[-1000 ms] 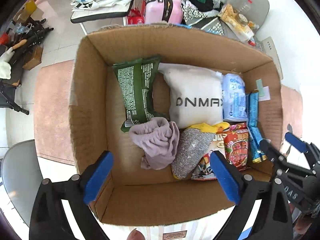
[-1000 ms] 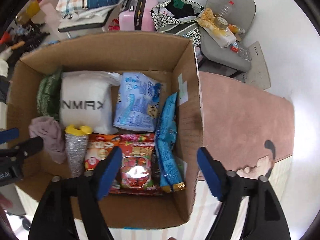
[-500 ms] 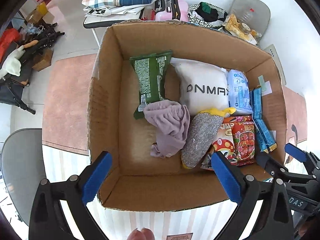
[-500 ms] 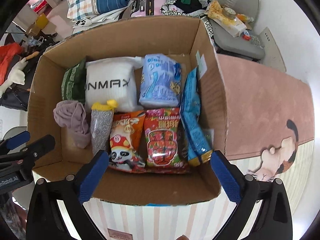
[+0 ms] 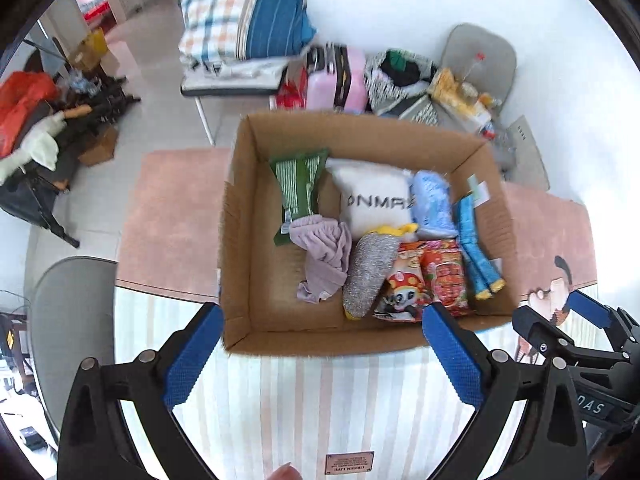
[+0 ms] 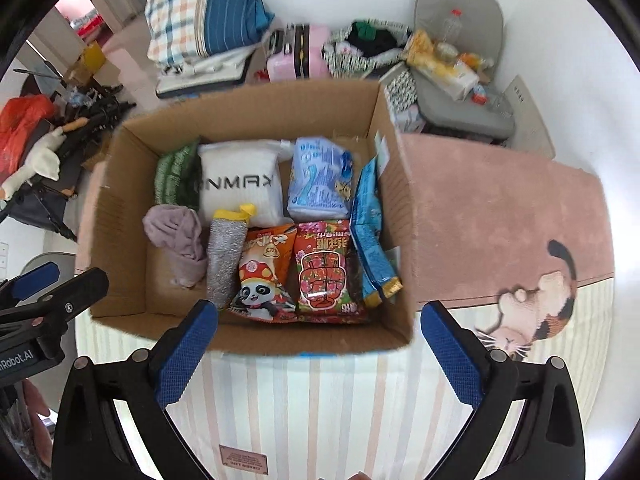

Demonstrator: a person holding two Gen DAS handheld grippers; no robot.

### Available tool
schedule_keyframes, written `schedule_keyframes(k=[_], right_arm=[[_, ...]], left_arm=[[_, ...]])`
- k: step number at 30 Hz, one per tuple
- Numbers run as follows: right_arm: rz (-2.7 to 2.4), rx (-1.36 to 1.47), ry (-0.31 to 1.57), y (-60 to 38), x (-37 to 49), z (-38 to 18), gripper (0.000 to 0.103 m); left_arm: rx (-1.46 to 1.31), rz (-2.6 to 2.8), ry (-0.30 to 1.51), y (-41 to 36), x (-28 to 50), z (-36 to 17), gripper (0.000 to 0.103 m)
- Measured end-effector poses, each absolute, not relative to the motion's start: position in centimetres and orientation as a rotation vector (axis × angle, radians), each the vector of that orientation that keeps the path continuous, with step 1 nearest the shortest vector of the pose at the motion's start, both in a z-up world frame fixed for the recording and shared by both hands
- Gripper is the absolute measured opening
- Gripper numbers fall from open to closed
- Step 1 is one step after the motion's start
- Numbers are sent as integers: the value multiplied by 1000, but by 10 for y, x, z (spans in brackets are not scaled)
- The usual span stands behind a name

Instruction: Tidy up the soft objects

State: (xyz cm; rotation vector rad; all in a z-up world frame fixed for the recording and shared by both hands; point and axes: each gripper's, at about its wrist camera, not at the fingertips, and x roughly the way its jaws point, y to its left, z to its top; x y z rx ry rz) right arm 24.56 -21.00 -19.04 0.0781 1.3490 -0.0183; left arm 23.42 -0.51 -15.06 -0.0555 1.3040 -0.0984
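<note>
The cardboard box (image 6: pixel 256 120) holds a crumpled cloth (image 6: pixel 176 236) and glossy snack bags (image 6: pixel 324 272); both the left gripper (image 5: pixel 320 356) and the right gripper (image 6: pixel 320 356) are wide and empty.

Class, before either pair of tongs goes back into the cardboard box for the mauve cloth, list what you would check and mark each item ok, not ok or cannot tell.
1. Left tongs open and holding nothing: ok.
2. Right tongs open and holding nothing: ok.
3. Cardboard box top unobstructed, flaps out of the way: ok.
4. Mauve cloth reachable from above, nothing on top of it: ok.
5. Cloth free of neighbours: not ok, it touches the silver scrubber and overlaps the green packet.
6. Anything hidden beneath the cloth: cannot tell.
</note>
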Motion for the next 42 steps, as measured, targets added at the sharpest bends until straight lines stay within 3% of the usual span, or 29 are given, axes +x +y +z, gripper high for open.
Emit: schedule_keyframes(k=[15,25,42], right_arm=[[31,119,1121,-221,126,-37,103],[8,113,1017,-231,52,30,103],[-40,53,917,-232,-6,91,103]], left_arm=[[-5,-77,1061,-13,125,-18,102],[-2,-91,994,-19,66,39,102],[-11,-74,945,-22,27,63,102]])
